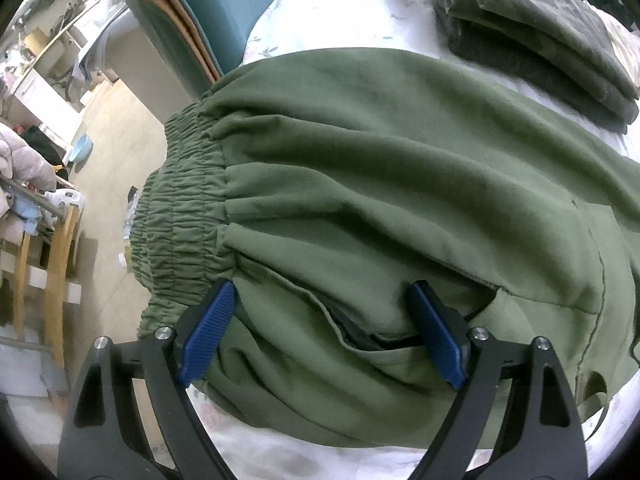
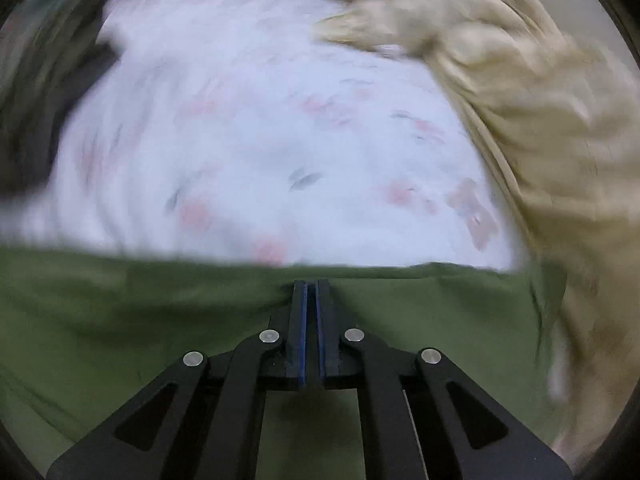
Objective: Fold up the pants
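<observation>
The green pants (image 1: 380,184) lie spread on a white sheet (image 1: 320,8) printed with pale pink flowers, their gathered elastic waistband (image 1: 180,216) hanging just past the bed's edge toward the floor. The left gripper (image 1: 324,332) hangs over the hip of the pants with its blue pads (image 1: 206,332) wide apart, one by the waistband seam, the other by a gaping side pocket (image 1: 360,332); whether the tips touch the cloth cannot be told. Beyond the pants, near their far edge, sits a folded stack of dark camouflage clothes (image 1: 532,36). In the blurred right wrist view, the right gripper (image 2: 311,292) has its pads pressed together at the edge of the green cloth (image 2: 120,312); whether a fold is pinched between them cannot be told. A crumpled tan garment (image 2: 532,112) lies heaped on the sheet (image 2: 260,128) at that view's right, its lower part overlapping the pants' end. Off the bed, a teal and tan panel (image 1: 180,16) rises beside the mattress; past it is a beige tiled floor (image 1: 116,152) with a small blue bowl (image 1: 82,150), a wooden chair frame (image 1: 56,264) and cluttered furniture behind.
</observation>
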`<state>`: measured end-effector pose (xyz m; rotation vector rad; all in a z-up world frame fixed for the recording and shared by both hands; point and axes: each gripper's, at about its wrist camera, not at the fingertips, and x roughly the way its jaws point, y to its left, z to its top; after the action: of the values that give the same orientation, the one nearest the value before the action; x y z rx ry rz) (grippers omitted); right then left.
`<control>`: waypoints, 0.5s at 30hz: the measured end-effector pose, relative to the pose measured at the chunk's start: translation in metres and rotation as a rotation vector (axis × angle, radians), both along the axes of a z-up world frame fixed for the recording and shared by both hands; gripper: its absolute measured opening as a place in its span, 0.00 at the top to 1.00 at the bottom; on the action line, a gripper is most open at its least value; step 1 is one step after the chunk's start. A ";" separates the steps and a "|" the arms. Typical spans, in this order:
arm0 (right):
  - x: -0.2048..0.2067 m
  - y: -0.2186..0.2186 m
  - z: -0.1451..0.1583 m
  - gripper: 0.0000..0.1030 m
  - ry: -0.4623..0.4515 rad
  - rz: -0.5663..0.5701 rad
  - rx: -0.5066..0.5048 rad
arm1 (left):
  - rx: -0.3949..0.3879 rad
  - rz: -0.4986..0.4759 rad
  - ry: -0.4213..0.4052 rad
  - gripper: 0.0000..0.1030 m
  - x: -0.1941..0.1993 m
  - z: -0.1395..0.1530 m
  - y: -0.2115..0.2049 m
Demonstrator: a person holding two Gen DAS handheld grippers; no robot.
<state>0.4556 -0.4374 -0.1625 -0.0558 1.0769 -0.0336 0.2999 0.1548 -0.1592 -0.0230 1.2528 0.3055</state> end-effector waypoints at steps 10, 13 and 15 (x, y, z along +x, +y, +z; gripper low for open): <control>-0.059 0.061 -0.015 0.95 0.083 0.140 -0.115 | -0.077 0.036 0.003 0.17 -0.006 0.013 0.013; -0.076 0.039 0.018 0.95 0.015 0.055 0.109 | -0.295 0.144 -0.197 0.16 -0.027 0.069 0.046; -0.092 0.032 0.048 0.89 -0.026 0.011 0.290 | -0.303 0.184 -0.345 0.10 -0.044 0.107 0.071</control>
<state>0.3640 -0.4058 -0.1149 0.1999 1.0464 0.1312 0.2560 0.2257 -0.0525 -0.4359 0.9446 0.2548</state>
